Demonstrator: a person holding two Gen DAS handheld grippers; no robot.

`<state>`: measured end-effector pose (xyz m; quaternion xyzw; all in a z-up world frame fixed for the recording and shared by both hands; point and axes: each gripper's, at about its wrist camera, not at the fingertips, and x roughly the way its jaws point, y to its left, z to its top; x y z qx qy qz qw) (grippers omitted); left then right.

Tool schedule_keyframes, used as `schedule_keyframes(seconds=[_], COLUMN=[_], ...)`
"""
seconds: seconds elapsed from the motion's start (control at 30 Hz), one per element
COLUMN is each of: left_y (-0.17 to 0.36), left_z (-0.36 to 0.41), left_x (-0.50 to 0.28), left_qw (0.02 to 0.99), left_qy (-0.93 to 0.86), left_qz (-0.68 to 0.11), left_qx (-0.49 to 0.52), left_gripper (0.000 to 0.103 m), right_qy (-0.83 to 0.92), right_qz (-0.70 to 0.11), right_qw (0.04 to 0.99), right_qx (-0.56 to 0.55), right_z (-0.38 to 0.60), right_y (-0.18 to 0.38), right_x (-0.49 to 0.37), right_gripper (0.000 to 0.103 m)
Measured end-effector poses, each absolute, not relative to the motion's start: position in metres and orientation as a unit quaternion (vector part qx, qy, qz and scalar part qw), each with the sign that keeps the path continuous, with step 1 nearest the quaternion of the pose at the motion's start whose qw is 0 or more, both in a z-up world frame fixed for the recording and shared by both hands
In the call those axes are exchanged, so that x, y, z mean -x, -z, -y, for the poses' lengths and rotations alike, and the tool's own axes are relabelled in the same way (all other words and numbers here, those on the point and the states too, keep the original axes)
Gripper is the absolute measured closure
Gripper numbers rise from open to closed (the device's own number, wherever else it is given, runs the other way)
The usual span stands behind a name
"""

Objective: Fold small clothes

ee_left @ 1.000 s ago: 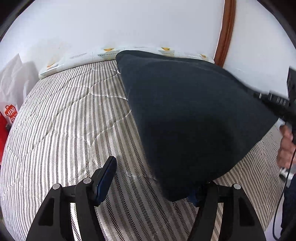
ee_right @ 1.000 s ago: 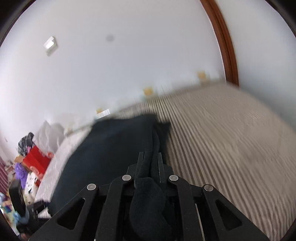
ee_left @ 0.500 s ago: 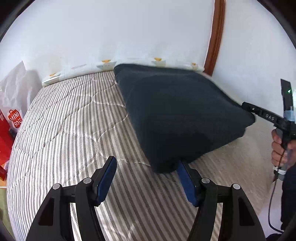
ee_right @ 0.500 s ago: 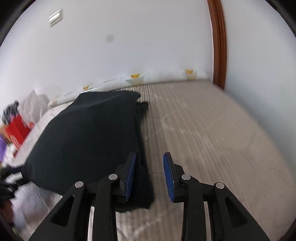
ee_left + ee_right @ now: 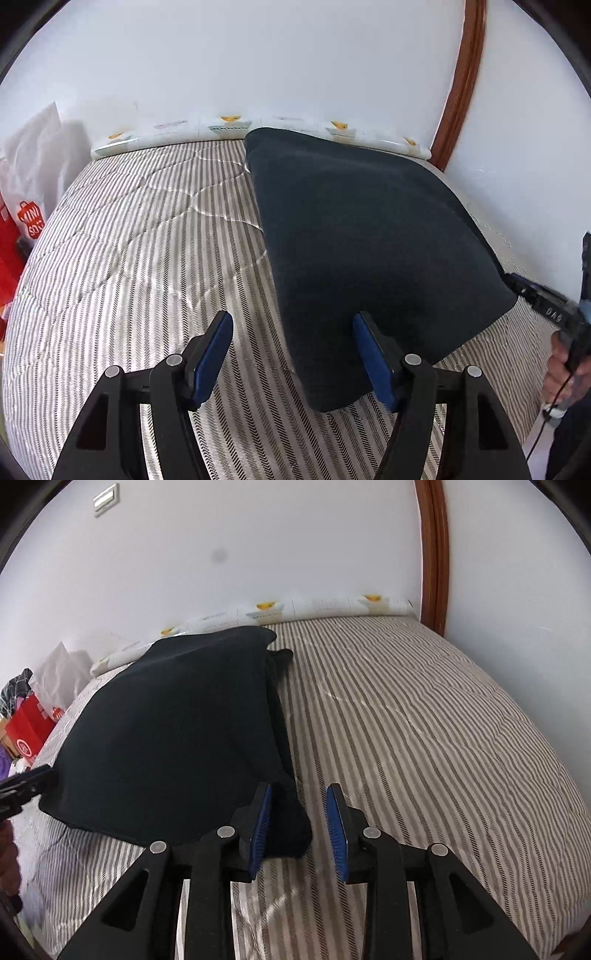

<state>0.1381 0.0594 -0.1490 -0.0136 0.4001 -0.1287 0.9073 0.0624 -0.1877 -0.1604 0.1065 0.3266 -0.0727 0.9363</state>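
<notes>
A dark navy garment [image 5: 369, 229] lies folded flat on the striped bed [image 5: 129, 240]. In the left wrist view my left gripper [image 5: 292, 321] stands open over the garment's near corner; the cloth lies loose by the right finger [image 5: 369, 354], not pinched. In the right wrist view the garment [image 5: 173, 720] spreads to the left. My right gripper [image 5: 298, 788] is open, with the garment's near corner resting against its left finger [image 5: 260, 823] and no pad pressing on it. The right gripper [image 5: 543, 306] also shows at the left view's right edge, held by a hand [image 5: 565, 365].
A rolled patterned mat [image 5: 166, 131] lines the white wall at the bed's far edge. A white shopping bag [image 5: 31, 184] and a red box [image 5: 27, 723] stand beyond the bed's left side. A wooden door frame [image 5: 432, 554] rises at the far right corner.
The right gripper, shut on a bunch of dark cloth a second ago, has opened and let it go. The lifted garment has settled flat on the bed. The left gripper has drawn back slightly.
</notes>
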Motion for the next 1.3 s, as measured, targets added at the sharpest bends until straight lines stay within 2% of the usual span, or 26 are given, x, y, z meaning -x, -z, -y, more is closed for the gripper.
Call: schedule_keyframes(seconds=[0.27, 0.67, 0.7, 0.73, 0.8, 0.93, 1.0, 1.07, 1.17, 1.23, 1.3], left_y=[0.150, 0.132, 0.132, 0.132, 0.132, 0.126, 0.123, 0.121, 0.118, 0.118, 0.118], left_z=[-0.057, -0.072, -0.071, -0.069, -0.067, -0.067, -0.067, -0.068, -0.071, -0.073, -0.073], left_x=[-0.133, -0.139, -0.143, -0.147, -0.152, -0.158, -0.163, -0.170, -0.184, -0.194, -0.204], left_qw=[0.904, 0.905, 0.903, 0.902, 0.902, 0.905, 0.908, 0.909, 0.909, 0.909, 0.909], left_qy=[0.126, 0.136, 0.138, 0.138, 0.135, 0.138, 0.136, 0.130, 0.128, 0.124, 0.117], left_qz=[-0.408, -0.401, -0.404, -0.407, -0.408, -0.401, -0.397, -0.394, -0.395, -0.397, -0.399], left_qx=[0.006, 0.043, 0.046, 0.045, 0.038, 0.029, 0.020, 0.017, 0.022, 0.021, 0.018], left_gripper=[0.037, 0.037, 0.037, 0.037, 0.037, 0.037, 0.037, 0.037, 0.037, 0.037, 0.037], right_qy=[0.070, 0.034, 0.028, 0.021, 0.009, -0.009, -0.015, -0.010, 0.027, 0.025, 0.029], right_qz=[-0.321, -0.335, -0.339, -0.343, -0.350, -0.308, -0.326, -0.362, -0.359, -0.354, -0.369], right_qw=[0.939, 0.933, 0.931, 0.929, 0.927, 0.936, 0.927, 0.919, 0.926, 0.929, 0.923], right_qx=[-0.105, -0.126, -0.134, -0.138, -0.137, -0.168, -0.183, -0.154, -0.111, -0.108, -0.102], right_z=[0.189, 0.186, 0.185, 0.184, 0.183, 0.207, 0.212, 0.206, 0.202, 0.204, 0.204], right_y=[0.141, 0.130, 0.133, 0.136, 0.141, 0.129, 0.134, 0.137, 0.121, 0.106, 0.099], right_x=[-0.061, -0.118, -0.126, -0.134, -0.144, -0.126, -0.129, -0.140, -0.147, -0.166, -0.192], right_gripper=[0.074, 0.074, 0.080, 0.097, 0.100, 0.101, 0.100, 0.099, 0.094, 0.079, 0.074])
